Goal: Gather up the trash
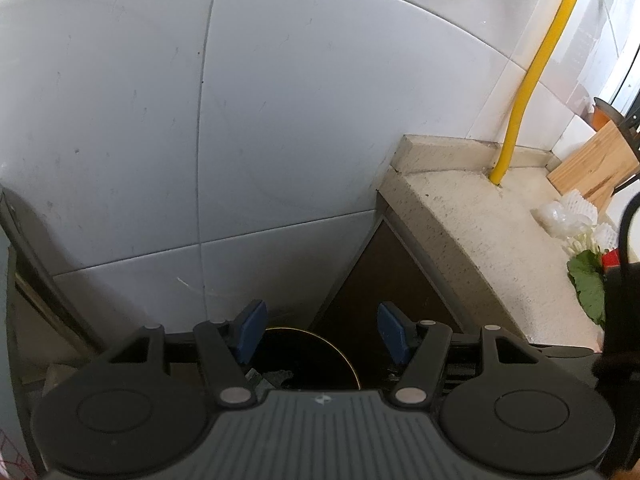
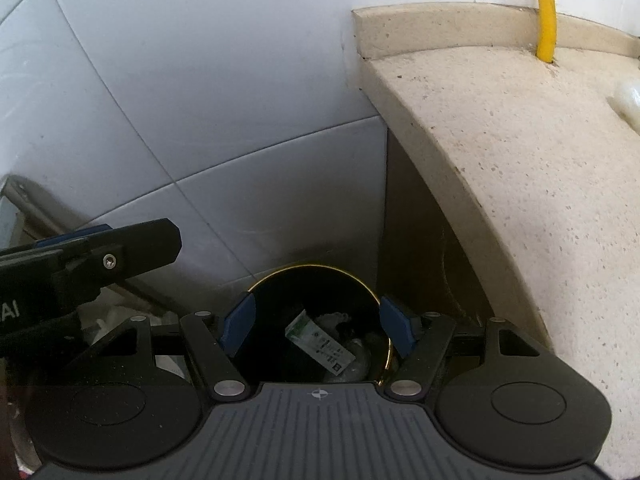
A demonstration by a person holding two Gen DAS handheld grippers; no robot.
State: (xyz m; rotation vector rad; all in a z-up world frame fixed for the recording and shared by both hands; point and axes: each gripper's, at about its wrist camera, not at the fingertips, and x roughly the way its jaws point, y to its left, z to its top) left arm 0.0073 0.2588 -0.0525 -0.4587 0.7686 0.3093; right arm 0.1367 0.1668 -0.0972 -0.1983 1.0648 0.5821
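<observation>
Right wrist view is showing the right tool (image 2: 316, 330) hovering released above the bin (image 2: 320, 280); advisably, centring over its rim before returning.

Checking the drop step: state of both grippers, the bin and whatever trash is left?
left gripper: open, nothing between the pads.
right gripper: open, empty, above the bin's mouth.
trash bin: on the floor by the tiled wall, uncovered.
green-and-white wrapper: lying inside the bin with other litter.
white foam netting: on the countertop, not collected.
green leaf: on the countertop, uncollected.
</observation>
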